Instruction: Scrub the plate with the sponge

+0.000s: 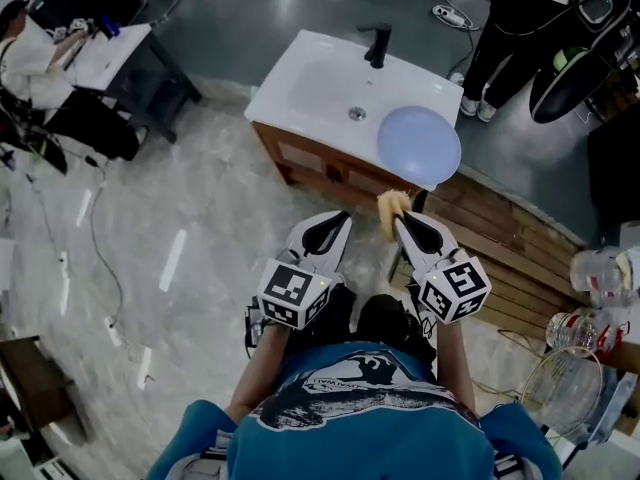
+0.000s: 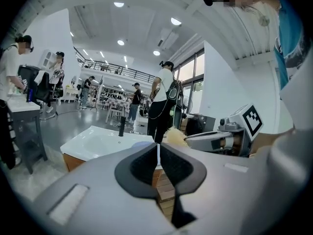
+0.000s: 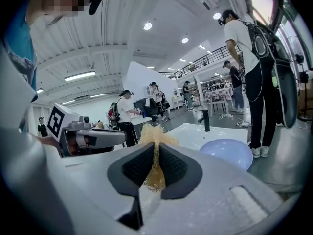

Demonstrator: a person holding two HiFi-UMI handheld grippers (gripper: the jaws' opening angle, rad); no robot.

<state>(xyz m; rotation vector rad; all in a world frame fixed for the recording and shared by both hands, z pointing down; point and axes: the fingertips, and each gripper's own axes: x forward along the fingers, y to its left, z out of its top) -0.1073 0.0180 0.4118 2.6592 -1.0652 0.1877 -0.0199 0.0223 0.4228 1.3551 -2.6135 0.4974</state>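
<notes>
Right of centre, a pale lavender-blue plate (image 1: 418, 145). Above centre, a white sink basin (image 1: 310, 83) with a black tap (image 1: 377, 44) and a brown wooden cabinet (image 1: 300, 158). At centre, a golden-yellow sponge (image 1: 392, 206). The left claw (image 1: 338, 220) and right claw (image 1: 402, 220) are white with black pads, and their cubes carry black-and-white square markers. Along the bottom, a blue shirt (image 1: 400, 438) with a dark print. At left, a mottled grey floor (image 1: 200, 218).
</notes>
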